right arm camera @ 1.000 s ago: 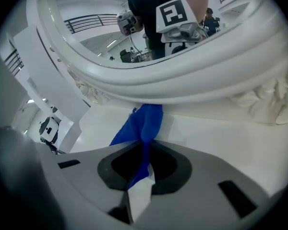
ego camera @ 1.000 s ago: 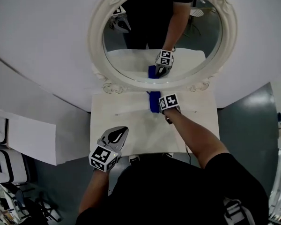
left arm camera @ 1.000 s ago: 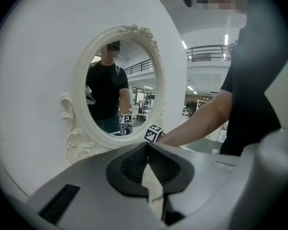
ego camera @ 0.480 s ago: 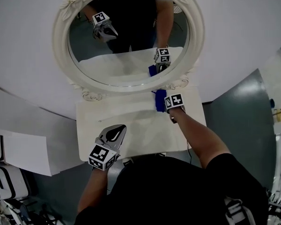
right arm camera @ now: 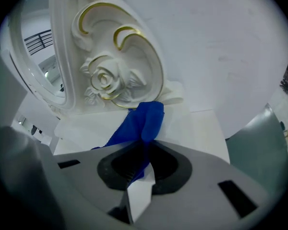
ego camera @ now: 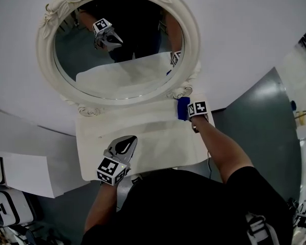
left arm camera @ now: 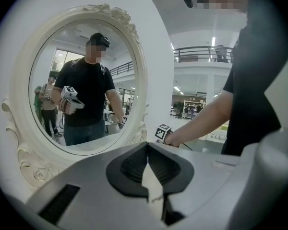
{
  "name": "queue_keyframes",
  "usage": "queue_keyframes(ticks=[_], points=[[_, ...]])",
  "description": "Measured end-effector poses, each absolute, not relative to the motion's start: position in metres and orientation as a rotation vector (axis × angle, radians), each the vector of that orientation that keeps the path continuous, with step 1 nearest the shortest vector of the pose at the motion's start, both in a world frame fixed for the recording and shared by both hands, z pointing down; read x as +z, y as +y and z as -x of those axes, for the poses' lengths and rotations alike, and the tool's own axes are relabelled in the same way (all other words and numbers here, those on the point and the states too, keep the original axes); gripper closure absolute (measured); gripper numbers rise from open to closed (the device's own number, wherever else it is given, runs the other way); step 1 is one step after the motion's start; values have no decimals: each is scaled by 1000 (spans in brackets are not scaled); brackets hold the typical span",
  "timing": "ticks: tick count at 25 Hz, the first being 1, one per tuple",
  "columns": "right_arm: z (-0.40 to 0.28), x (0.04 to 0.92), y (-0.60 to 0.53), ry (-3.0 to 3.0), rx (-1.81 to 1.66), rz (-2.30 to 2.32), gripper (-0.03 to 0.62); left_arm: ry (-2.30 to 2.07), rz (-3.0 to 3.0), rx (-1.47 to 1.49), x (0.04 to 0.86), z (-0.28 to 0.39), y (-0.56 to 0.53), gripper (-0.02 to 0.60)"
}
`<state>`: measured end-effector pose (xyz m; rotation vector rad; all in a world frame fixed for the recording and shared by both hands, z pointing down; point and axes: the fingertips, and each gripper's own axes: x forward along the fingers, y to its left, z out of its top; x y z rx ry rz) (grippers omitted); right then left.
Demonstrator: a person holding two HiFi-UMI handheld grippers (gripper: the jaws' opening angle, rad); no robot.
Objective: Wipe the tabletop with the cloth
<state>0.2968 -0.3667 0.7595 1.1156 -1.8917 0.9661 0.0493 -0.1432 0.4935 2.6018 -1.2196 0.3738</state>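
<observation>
The blue cloth (right arm camera: pixel 140 123) is pinched in the right claw (right arm camera: pixel 145 147), whose two halves close on its near end. The rest of it lies on the white surface (ego camera: pixel 143 131) at the far right corner. Its long axis runs away from the person, and its free tip points at the carved rose (right arm camera: pixel 105 80) at the foot of the oval mirror's frame (ego camera: pixel 194 40), just short of touching it. A second ago the cloth sat at the back edge below the mirror's middle. It has since slid right along that edge to the corner, keeping the same near-to-far lie. The left claw (ego camera: pixel 125 144) stays over the near left edge of the surface, shut on nothing.
</observation>
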Motion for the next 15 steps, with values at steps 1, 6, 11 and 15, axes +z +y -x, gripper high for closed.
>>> queue_keyframes(ticks=[1, 6, 11, 15], points=[[-306, 759, -368, -1884, 967, -1125, 554, -1216, -2601, 373, 493, -53, -144, 569], [-338, 759, -374, -1860, 970, -1167, 554, -1218, -2604, 382, 494, -63, -148, 569], [-347, 759, -373, -1854, 969, -1176, 554, -1233, -2601, 386, 493, -63, -147, 569], [-344, 755, -372, -1861, 954, -1175, 554, -1245, -2610, 385, 491, -59, -144, 569]])
